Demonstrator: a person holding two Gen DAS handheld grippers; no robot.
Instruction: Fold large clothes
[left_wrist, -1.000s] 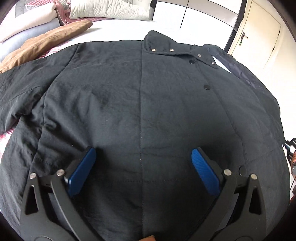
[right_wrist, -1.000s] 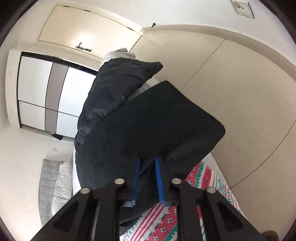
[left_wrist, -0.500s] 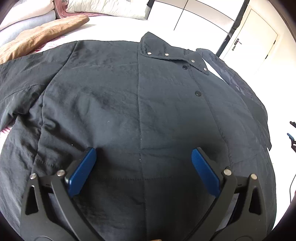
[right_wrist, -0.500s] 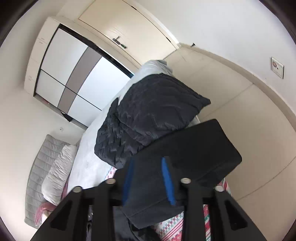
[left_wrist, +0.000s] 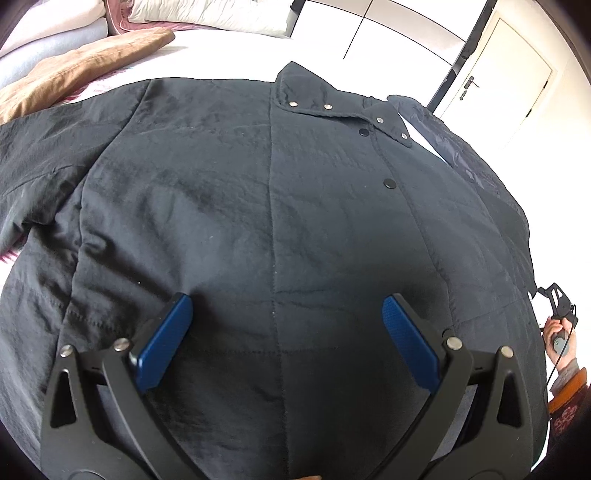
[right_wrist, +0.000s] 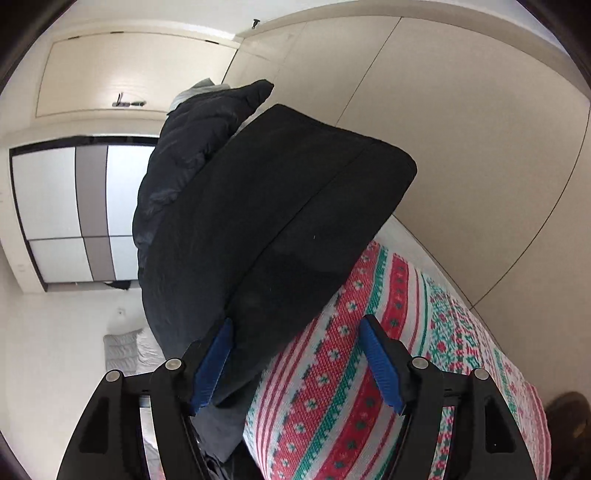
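Observation:
A large black jacket (left_wrist: 258, 206) lies flat on the bed, front up, collar at the far end, its left sleeve stretched out to the left. My left gripper (left_wrist: 286, 328) is open and hovers over the jacket's lower middle. In the right wrist view my right gripper (right_wrist: 295, 354) is open. The jacket's right sleeve end (right_wrist: 295, 206) lies on the bed edge between and ahead of its fingers, no longer clamped. The right gripper also shows at the far right of the left wrist view (left_wrist: 557, 295).
A red, green and white patterned blanket (right_wrist: 369, 369) covers the bed edge under the right gripper. A brown garment (left_wrist: 74, 74) and pillows (left_wrist: 207, 14) lie at the bed's far left. A dark quilted garment (left_wrist: 472, 162) lies beside the jacket's right. A door (left_wrist: 509, 74) and wardrobe stand beyond.
My right gripper has opened and released the sleeve end it was holding; the sleeve has come down onto the bed edge. My left gripper has stayed open over the jacket.

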